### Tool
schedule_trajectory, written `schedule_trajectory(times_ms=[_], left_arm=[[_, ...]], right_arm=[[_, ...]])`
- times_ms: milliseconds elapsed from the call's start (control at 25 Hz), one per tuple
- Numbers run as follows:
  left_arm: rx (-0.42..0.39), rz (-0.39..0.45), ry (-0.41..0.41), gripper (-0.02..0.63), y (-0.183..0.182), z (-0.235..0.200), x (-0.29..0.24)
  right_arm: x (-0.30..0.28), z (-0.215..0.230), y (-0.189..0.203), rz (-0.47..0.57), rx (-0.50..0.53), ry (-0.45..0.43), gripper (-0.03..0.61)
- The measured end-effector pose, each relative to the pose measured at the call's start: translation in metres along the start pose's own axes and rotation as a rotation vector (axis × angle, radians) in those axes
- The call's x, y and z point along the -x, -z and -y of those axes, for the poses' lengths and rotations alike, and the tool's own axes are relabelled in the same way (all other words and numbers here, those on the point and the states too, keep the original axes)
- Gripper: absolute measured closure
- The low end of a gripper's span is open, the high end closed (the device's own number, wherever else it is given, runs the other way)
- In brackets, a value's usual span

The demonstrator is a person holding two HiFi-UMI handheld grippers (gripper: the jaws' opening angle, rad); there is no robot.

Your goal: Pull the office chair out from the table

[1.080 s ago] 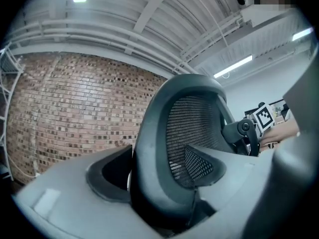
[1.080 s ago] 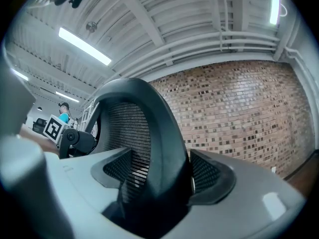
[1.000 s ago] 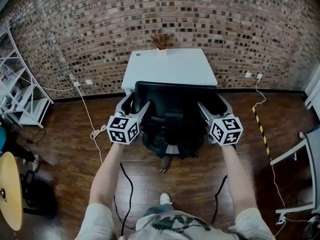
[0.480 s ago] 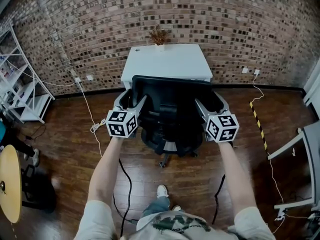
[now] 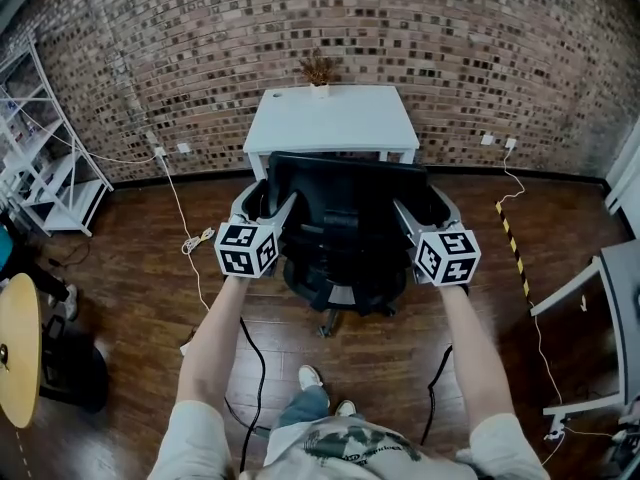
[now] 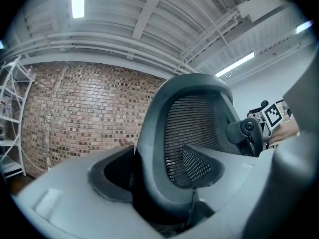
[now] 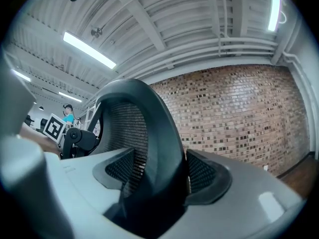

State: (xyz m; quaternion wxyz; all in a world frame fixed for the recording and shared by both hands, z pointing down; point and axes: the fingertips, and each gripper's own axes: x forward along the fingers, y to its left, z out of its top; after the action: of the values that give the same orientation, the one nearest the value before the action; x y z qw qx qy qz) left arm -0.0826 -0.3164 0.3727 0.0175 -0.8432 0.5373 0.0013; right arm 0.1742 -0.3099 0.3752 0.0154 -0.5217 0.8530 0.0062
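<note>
My 2 claws, left gripper (image 5: 268, 200) and right gripper (image 5: 422, 204), clamp the backrest edges of 1 office chair (image 5: 345, 203); the right just tightened; 1 white table (image 5: 330, 120) beyond.

Seat of office chair (image 5: 345, 213) mostly hidden behind its backrest, white shelf (image 5: 45, 183) and yellow disc (image 5: 18, 363) cut by left edge

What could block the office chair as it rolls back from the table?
Nothing solid shows on the wood floor behind the chair. Only the person's own feet and two black cables lie in its path, just behind its wheels.
</note>
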Motion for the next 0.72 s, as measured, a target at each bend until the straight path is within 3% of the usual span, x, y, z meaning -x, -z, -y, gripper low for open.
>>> schedule_trajectory(times_ms=[720], left_arm=[[0.007, -0.009, 0.028, 0.310, 0.001, 0.038, 0.039]], right_arm=[[0.052, -0.004, 0.001, 0.009, 0.011, 0.010, 0.258]])
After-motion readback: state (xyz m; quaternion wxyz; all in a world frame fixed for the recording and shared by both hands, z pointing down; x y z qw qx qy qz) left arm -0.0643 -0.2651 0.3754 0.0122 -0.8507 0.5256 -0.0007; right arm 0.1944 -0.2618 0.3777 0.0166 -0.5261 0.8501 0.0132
